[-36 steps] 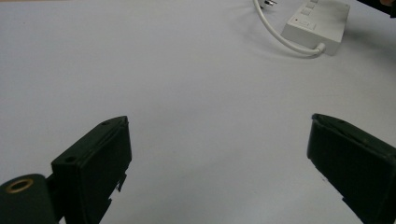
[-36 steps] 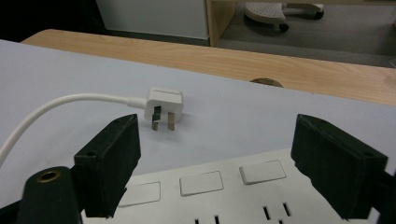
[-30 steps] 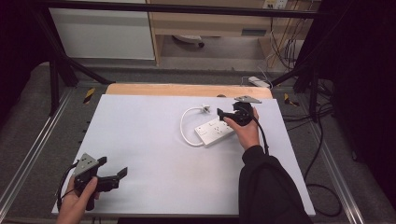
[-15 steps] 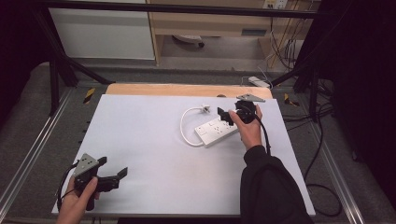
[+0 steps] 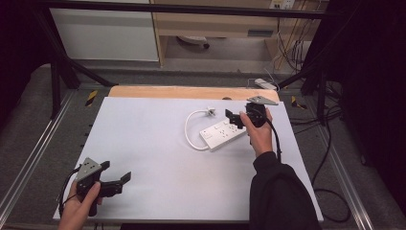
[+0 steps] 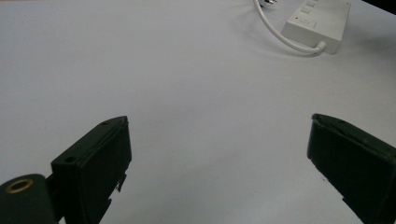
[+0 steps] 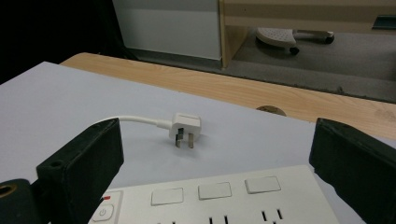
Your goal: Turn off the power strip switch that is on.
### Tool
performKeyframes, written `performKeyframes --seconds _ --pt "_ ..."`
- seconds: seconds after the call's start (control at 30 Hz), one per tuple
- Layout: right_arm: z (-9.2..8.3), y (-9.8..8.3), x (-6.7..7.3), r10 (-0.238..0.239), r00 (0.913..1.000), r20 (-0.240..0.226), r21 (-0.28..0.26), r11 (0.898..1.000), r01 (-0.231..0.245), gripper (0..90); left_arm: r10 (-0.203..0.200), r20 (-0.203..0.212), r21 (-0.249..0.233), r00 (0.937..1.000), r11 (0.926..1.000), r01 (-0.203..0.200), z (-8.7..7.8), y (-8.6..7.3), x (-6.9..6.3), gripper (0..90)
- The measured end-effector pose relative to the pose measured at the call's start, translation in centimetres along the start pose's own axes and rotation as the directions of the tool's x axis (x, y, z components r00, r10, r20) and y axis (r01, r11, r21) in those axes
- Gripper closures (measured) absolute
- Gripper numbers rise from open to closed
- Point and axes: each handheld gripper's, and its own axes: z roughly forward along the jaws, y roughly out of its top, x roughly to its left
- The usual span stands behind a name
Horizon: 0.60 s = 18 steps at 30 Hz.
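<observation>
A white power strip point(image 5: 221, 134) lies right of centre on the white mat, its sockets and switch point(image 7: 103, 213) facing up. Its white cable point(image 5: 189, 129) loops left and ends in a plug point(image 5: 209, 112) lying on its side on the mat. My right gripper point(image 5: 233, 118) hovers open just over the strip's far end, pointing left towards the plug point(image 7: 186, 127), with nothing between its jaws. At the near left corner my left gripper point(image 5: 116, 170) is held open, low over bare mat. In the left gripper view the strip point(image 6: 317, 23) is far off at top right.
The white mat point(image 5: 158, 158) covers most of a wooden table, whose far edge point(image 5: 182, 92) shows as a bare strip with a round hole point(image 7: 271, 110). Metal frame rails point(image 5: 38, 143) run along both sides. Loose cables point(image 5: 330, 143) lie on the floor at the right.
My right gripper has drifted slightly to the right and farther back over the power strip. The left gripper has not moved.
</observation>
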Motion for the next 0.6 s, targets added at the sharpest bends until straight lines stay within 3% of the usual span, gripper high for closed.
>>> performKeyframes --seconds 0.6 --pt "-4.3 -0.8 -1.0 0.003 1.0000 0.002 -0.021 1.000 -0.003 4.4 0.000 -0.007 -0.003 1.0000 1.0000 0.000 0.0 0.0 0.0 6.3"
